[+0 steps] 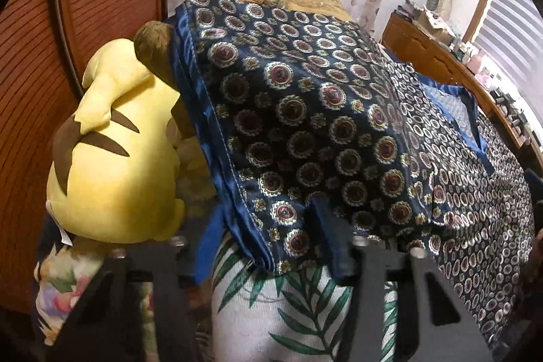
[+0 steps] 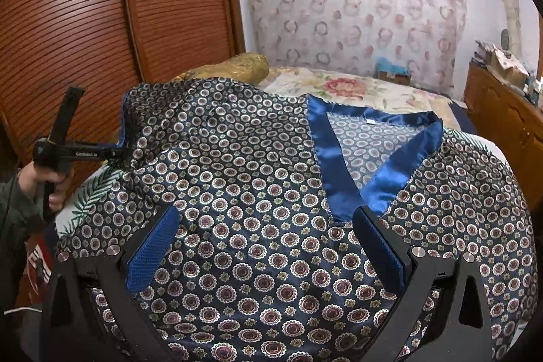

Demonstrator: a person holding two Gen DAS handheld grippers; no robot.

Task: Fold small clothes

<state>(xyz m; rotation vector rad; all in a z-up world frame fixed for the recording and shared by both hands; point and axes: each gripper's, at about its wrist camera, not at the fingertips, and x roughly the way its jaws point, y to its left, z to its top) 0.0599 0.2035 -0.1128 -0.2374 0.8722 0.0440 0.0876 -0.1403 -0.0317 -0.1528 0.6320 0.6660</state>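
Satin in navy, printed with small medallions, fills the near field of the right wrist view: the top (image 2: 271, 209) lies spread face-up on a bed, its plain blue V-neck band (image 2: 339, 158) pointing away from the camera. The right gripper (image 2: 268, 246) hovers just above the chest panel with its blue-padded jaws spread wide, holding nothing. Farther left, the left gripper (image 2: 117, 153), held in a person's hand (image 2: 51, 182), appears clamped on the sleeve edge and has it lifted off the leaf-print sheet (image 2: 98, 182); in its own view the raised sleeve (image 1: 298, 131) hangs doubled over between the jaws, though the actual pinch point is hidden by cloth. Judging from this, the step in hand is the first side fold, carrying the left sleeve inward. The next move likely calls for laying that sleeve flat across the chest, with the free gripper pinning the slippery fabric. Beyond sit a yellow plush toy (image 1: 112, 158) and a slatted wardrobe door (image 2: 85, 22).
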